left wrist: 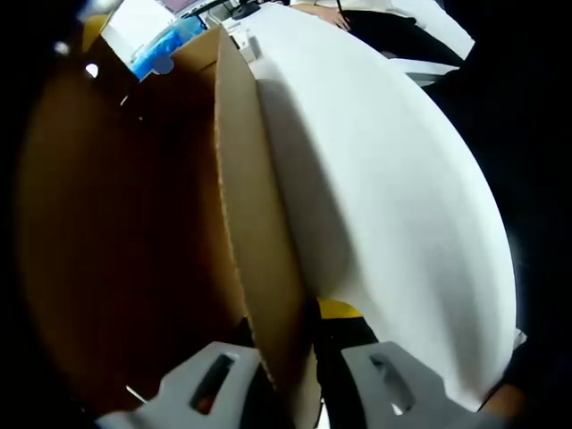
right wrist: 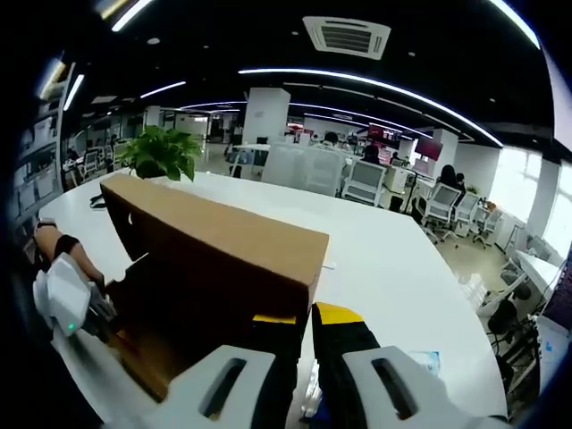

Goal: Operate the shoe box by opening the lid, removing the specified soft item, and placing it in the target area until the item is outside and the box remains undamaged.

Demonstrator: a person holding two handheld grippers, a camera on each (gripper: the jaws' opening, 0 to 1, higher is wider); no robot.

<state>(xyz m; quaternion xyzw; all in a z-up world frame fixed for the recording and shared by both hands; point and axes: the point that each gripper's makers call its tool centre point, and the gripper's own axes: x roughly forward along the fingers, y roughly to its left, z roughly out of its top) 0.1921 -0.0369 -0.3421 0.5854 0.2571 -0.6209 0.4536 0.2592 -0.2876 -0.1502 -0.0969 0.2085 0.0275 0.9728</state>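
Note:
The brown cardboard shoe box [right wrist: 214,268] lies on the white table [right wrist: 393,268], its lid [right wrist: 223,237] raised over a dark inside. My right gripper [right wrist: 306,317] has its yellow-tipped fingers [right wrist: 341,315] close together at the lid's lower right corner, pinching its edge. At the box's left end a hand holds my left gripper [right wrist: 64,304]. In the left gripper view, a corrugated cardboard wall [left wrist: 255,223] runs up between the jaws of my left gripper [left wrist: 299,357], which is shut on it. The brown inside [left wrist: 125,223] is on the left and the white table [left wrist: 402,197] on the right.
A green plant [right wrist: 161,152] stands at the table's far left edge. Office chairs [right wrist: 366,183] and desks line the room behind. A small pale packet [right wrist: 429,362] lies on the table near my right jaw. Blue things [left wrist: 165,43] show beyond the box.

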